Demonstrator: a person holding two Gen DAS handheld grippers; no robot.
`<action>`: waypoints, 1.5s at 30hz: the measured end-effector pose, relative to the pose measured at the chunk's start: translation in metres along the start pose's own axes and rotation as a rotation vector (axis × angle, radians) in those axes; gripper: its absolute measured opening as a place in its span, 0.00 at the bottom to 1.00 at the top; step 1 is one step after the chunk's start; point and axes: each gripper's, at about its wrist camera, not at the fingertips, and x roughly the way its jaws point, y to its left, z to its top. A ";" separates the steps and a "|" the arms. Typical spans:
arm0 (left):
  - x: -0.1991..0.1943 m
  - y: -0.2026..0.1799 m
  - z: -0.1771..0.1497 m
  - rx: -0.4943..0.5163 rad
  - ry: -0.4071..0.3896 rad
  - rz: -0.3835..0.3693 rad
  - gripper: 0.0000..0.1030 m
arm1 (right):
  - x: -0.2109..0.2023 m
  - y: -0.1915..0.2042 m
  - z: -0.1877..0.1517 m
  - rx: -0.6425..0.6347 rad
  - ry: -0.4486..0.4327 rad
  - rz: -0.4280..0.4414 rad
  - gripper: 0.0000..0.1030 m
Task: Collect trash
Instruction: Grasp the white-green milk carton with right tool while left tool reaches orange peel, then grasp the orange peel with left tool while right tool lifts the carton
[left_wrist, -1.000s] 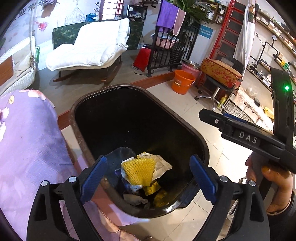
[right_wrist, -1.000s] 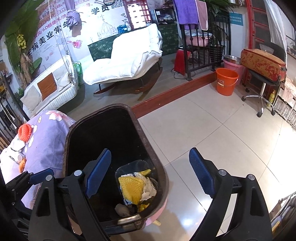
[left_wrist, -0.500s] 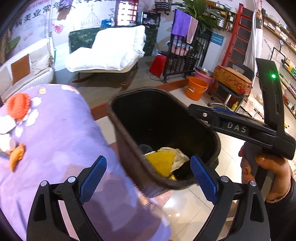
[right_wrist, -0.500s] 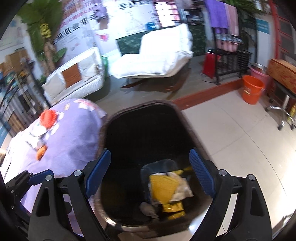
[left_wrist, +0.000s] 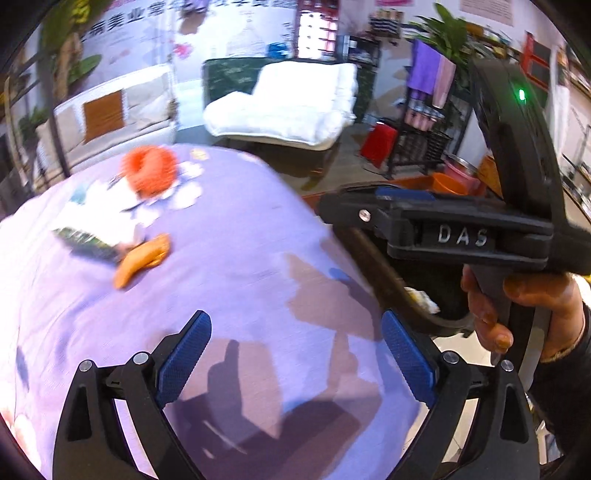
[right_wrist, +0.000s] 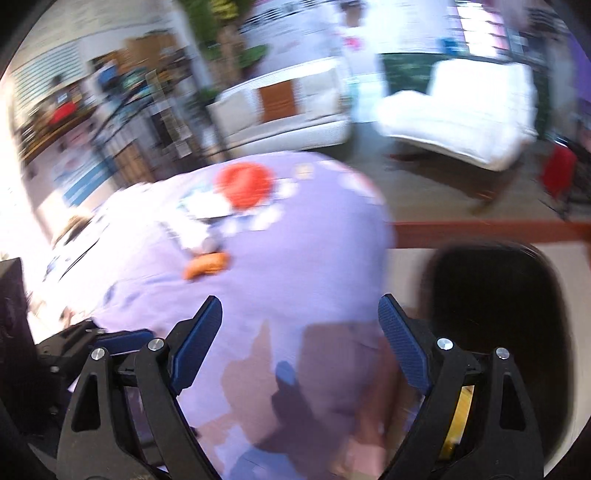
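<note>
Trash lies on the purple-clothed table (left_wrist: 240, 258): an orange foam net (left_wrist: 149, 173), white tissue (left_wrist: 110, 210), a green wrapper (left_wrist: 83, 240) and an orange peel (left_wrist: 142, 258). My left gripper (left_wrist: 295, 354) hangs open and empty over the table's near part, well short of these. In the blurred right wrist view my right gripper (right_wrist: 299, 343) is open and empty above the table edge. The net (right_wrist: 245, 184) and peel (right_wrist: 207, 266) lie ahead of it on the left. The black trash bin (right_wrist: 491, 302) stands to its right on the floor.
A hand (left_wrist: 524, 295) holds the right tool at the left wrist view's right side, in front of the bin rim (left_wrist: 388, 284). A white lounge chair (left_wrist: 288, 107), a white sofa (left_wrist: 110, 110) and a dark rack (left_wrist: 424, 140) stand beyond the table.
Both grippers have swung left, away from above the bin and over the purple table. The bin has slid to the right of both views. Both jaws stay wide apart.
</note>
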 end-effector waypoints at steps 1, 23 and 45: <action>-0.002 0.006 -0.001 -0.012 0.001 0.006 0.90 | 0.011 0.013 0.007 -0.035 0.024 0.041 0.84; -0.014 0.115 -0.027 -0.127 0.061 0.130 0.90 | 0.224 0.169 0.081 -0.617 0.292 0.144 0.65; 0.034 0.136 0.011 -0.067 0.132 0.084 0.75 | 0.144 0.133 0.129 -0.420 0.111 0.322 0.50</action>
